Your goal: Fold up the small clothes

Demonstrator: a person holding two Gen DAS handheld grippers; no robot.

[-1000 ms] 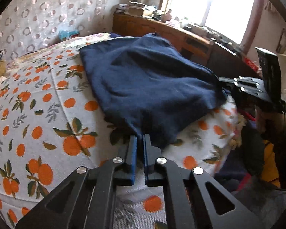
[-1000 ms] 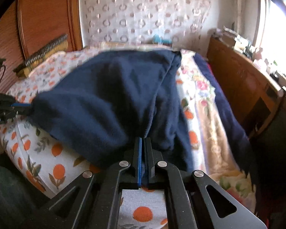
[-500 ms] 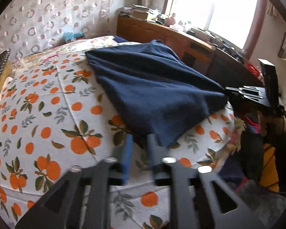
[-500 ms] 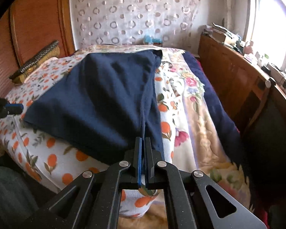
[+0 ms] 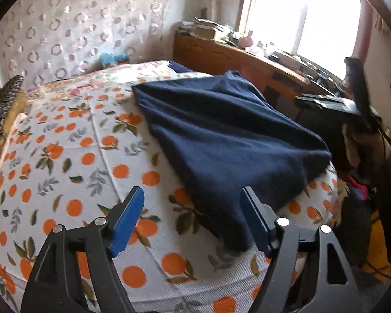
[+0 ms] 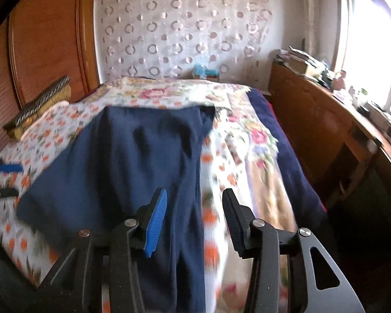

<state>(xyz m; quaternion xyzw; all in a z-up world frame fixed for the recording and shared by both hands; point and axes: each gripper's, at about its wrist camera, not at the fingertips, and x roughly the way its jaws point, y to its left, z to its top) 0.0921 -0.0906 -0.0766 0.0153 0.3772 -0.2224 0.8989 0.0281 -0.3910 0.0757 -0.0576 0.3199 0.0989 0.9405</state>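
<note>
A navy blue garment (image 5: 221, 140) lies spread on the orange-print bedsheet (image 5: 65, 156). My left gripper (image 5: 191, 219) is open above the sheet, its jaws wide apart, with the garment's near corner by the right finger. My right gripper (image 6: 193, 216) is open over the garment's right edge (image 6: 148, 156), holding nothing. The right gripper also shows in the left wrist view (image 5: 333, 104), and the left gripper's blue pad shows at the left edge of the right wrist view (image 6: 10, 168).
A floral quilt (image 6: 252, 140) and a dark blue blanket (image 6: 292, 161) lie on the bed's far side. A wooden cabinet (image 6: 320, 120) with clutter stands under the window. A wooden headboard (image 6: 47, 39) and a pillow (image 5: 0, 120) are at the left.
Both grippers have opened and let go of the garment's corners. The garment has dropped flat on the bed. Both grippers have pulled back from it.
</note>
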